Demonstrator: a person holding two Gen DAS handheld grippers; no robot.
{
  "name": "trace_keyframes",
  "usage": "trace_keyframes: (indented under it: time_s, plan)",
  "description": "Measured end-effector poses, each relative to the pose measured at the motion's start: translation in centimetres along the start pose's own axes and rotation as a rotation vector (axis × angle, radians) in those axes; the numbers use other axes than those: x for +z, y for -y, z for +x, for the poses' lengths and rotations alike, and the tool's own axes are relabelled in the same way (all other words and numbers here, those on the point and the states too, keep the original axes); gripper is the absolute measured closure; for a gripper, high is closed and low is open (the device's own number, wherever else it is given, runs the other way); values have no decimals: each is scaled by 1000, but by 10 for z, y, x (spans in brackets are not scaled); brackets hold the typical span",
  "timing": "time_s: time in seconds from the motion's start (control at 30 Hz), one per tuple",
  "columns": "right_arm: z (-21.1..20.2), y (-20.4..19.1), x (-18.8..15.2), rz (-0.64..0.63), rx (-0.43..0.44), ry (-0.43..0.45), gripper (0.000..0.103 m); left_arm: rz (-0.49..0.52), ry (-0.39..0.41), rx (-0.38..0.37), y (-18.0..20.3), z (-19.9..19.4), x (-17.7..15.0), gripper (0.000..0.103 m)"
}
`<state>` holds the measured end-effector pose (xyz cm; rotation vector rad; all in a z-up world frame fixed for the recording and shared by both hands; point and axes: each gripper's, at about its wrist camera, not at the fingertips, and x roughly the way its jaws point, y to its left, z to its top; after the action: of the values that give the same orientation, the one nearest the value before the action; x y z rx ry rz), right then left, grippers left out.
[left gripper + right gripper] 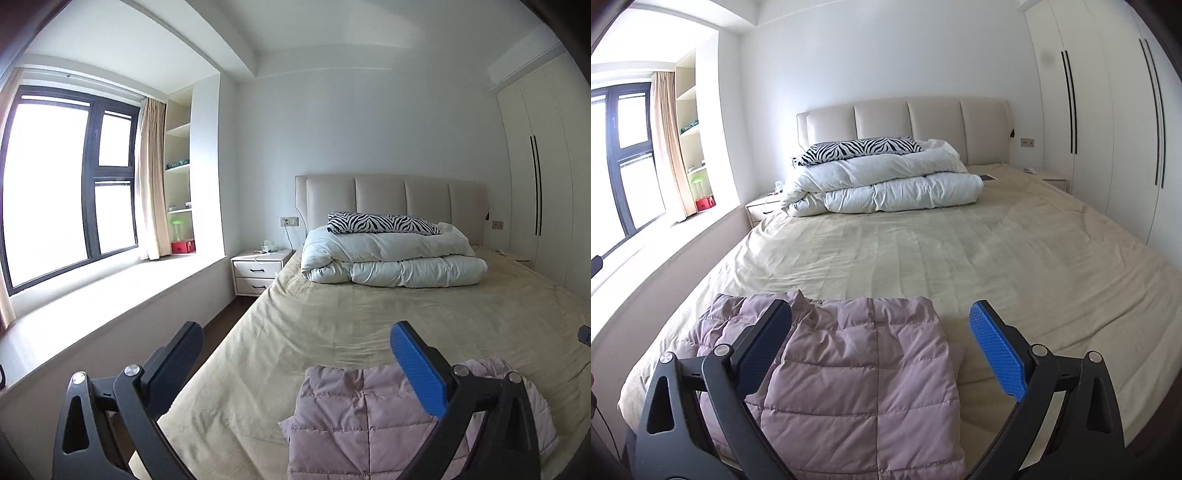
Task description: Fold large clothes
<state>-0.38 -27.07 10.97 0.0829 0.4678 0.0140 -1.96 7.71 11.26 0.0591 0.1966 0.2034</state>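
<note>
A mauve quilted puffer jacket (857,373) lies folded on the near end of the bed; it also shows in the left wrist view (351,421) at the lower right. My left gripper (295,354) is open and empty, held above the bed's near left part, left of the jacket. My right gripper (881,332) is open and empty, held above the jacket, its jaws standing wide over the jacket's right half. Neither gripper touches the cloth.
The bed (942,251) has a beige sheet. A folded white duvet (886,188) with a zebra pillow (860,147) lies by the headboard. A nightstand (258,271) and window ledge (110,295) are left; a wardrobe (1108,110) is right.
</note>
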Motion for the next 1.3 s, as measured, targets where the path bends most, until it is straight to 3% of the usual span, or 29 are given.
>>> trace_keyframes:
  time_s: [0.07, 0.17, 0.23, 0.33, 0.47, 0.7, 1.3]
  plan:
    - [-15, -23, 5, -22, 8, 4, 4, -4, 1, 10, 9, -12, 6, 0]
    - [-30, -44, 11, -4, 103, -115, 4, -78, -99, -101, 10, -17, 11, 0]
    - [-37, -56, 14, 1, 84, -158, 4, -70, -190, -125, 21, -11, 8, 0]
    - [-53, -66, 16, 27, 10, -158, 4, -14, -334, -80, 36, -2, -6, 0]
    - [-64, -78, 12, 1, -49, -173, 4, -46, -448, -106, 42, 4, -30, 0]
    - [-64, -92, -2, -51, -41, -256, 4, -7, -483, -99, 53, -7, -51, 0]
    - [-57, -85, -9, -47, -61, -301, 4, -24, -507, -97, 49, -3, -48, 0]
